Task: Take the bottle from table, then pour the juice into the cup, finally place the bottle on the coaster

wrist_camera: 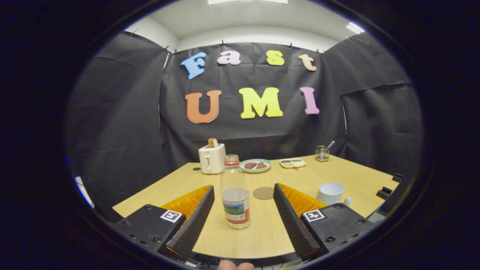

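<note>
While the tool (243, 210) hangs wide open over the bench (337, 176), the bottle (235, 191) stands upright between its fingers, touching neither, with the coaster (263, 193) just beyond at one o'clock and the cup (330, 193) at two o'clock.

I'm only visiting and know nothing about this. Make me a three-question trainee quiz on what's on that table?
1. True or false: the gripper is shut on the bottle.
2. What lies just beyond the bottle: A) the coaster B) a fork C) a sponge?
3. What sits beyond the right-hand finger?

Key: 1. False: fingers open, bottle stands upright between them, untouched. 2. A. 3. The white cup.
</note>
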Demonstrator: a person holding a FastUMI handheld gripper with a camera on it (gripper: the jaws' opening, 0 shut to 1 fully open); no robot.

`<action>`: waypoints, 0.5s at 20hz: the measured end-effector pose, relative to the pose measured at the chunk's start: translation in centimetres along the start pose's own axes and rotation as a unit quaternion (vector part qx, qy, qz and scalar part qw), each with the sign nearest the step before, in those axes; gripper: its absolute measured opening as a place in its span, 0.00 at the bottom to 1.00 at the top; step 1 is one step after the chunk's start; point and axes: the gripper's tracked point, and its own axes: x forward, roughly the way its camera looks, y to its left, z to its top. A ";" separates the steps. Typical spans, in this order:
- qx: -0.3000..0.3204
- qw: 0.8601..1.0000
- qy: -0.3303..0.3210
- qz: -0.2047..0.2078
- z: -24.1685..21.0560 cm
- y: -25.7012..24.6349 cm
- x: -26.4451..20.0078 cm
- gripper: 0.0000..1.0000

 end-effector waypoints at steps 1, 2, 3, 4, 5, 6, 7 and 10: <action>-0.012 1.000 0.004 -0.004 -1.0 -0.1 0.7 1.00; -0.024 1.000 0.007 -0.007 -1.8 0.0 1.4 1.00; -0.037 0.999 0.010 -0.011 -2.6 0.1 2.2 1.00; -0.048 0.999 0.012 -0.016 -3.2 0.2 3.0 1.00; -0.058 0.998 0.014 -0.018 -3.8 0.4 3.9 1.00; -0.065 0.998 0.017 -0.018 -4.3 0.8 4.8 1.00; -0.069 0.997 0.019 -0.017 -4.8 1.2 5.7 1.00; -0.074 0.997 0.027 -0.018 -5.5 1.7 7.9 1.00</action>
